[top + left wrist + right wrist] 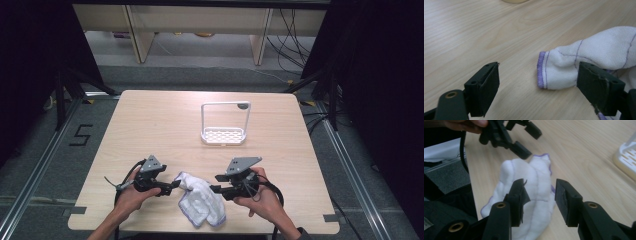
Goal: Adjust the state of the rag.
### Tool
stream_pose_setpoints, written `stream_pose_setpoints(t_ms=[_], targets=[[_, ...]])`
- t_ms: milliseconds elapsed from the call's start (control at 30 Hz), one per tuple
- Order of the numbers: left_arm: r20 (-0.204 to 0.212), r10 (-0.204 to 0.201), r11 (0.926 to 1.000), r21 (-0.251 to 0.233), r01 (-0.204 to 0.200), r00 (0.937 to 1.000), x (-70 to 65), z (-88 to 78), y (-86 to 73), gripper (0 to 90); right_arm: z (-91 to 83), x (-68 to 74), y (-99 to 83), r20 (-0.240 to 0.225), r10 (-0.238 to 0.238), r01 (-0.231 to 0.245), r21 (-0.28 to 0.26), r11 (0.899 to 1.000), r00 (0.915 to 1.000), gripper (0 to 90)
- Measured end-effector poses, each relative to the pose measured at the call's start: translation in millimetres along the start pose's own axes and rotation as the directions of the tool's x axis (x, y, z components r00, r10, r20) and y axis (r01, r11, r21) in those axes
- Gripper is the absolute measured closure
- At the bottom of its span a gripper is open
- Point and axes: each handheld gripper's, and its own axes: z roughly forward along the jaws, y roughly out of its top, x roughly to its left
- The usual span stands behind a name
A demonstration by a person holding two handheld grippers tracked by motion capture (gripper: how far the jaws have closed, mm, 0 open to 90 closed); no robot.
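A crumpled white cloth with purple stitching point(200, 197) lies near the table's front edge, between my two grippers. My left gripper point(175, 185) points right at the cloth's left end and stands open. In the left gripper view a purple-hemmed corner of the cloth point(564, 70) lies between the wide jaws, nearer the right one, and no pad presses on it. My right gripper point(216, 182) points left at the cloth's right side. In the right gripper view its jaws point(540, 195) stand apart over the cloth point(536, 175), not pinching it; the left gripper point(526, 140) shows beyond.
A white wire-frame rack with a perforated base point(223, 125) stands upright at the middle back of the wooden table point(150, 125); its edge appears in the right gripper view point(627, 155). Dark frames and floor rails flank the table.
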Motion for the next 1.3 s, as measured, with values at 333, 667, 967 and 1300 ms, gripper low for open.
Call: stream_pose_setpoints(t_ms=[333, 667, 967, 1300], targets=[[0.036, 0.098, 0.9947, 0.029, -0.099, 0.9946, -7.2, 17.6, 3.9, 38.1, 30.5, 31.7, 1.4, 0.022, -0.106, 0.103, 0.108, 0.989, 0.9941, 73.8], [0.096, 0.182, 0.9814, 0.045, -0.187, 0.9787, -17.8, 22.9, 5.6, 87.1, 25.4, 17.3, -4.6, 0.011, -0.110, 0.108, 0.096, 0.990, 0.9939, 85.8], [0.092, 0.228, 0.9736, -0.031, -0.226, 0.9693, -30.0, -6.7, 17.2, 89.0, -5.6, -14.6, -4.8, 0.022, -0.015, 0.016, -0.011, 1.000, 0.9996, 86.7], [0.065, 0.246, 0.9687, -0.051, -0.243, 0.9671, -32.1, -9.7, 49.6, 89.0, 7.3, -101.5, -13.5, 0.090, 0.141, -0.141, -0.003, 0.990, 0.9859, 80.2]])
